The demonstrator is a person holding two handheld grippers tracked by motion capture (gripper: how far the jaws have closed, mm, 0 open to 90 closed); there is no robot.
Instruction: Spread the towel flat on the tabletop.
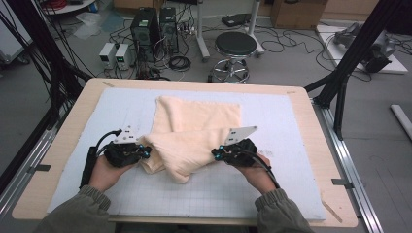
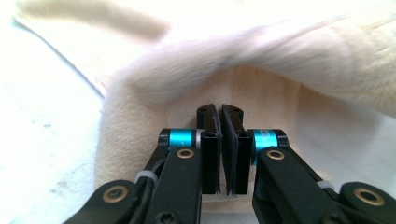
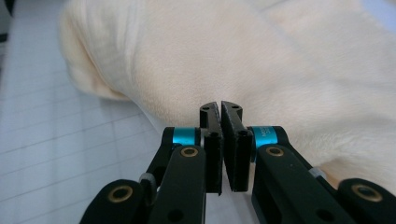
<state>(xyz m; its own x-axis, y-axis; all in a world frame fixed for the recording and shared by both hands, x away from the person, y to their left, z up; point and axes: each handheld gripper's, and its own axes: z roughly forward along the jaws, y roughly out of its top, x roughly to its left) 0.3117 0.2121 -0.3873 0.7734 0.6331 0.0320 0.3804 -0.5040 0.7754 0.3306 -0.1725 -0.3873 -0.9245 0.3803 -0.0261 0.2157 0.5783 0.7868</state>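
Cream towel (image 1: 194, 133) is lain half-folded on grid mat (image 1: 291, 126), near edge bunched toward the middle | left gripper (image 1: 144, 152) jaws are closed, nothing seen pinched between them, towel just ahead | right gripper (image 1: 217, 154) likewise closed beside cloth | fold is judged begun; squaring and flattening are left.

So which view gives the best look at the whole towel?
The high view: the towel lies cream and partly folded on the mat, with its whole outline visible. The left gripper view and right gripper view show close-up fabric beyond shut jaws.
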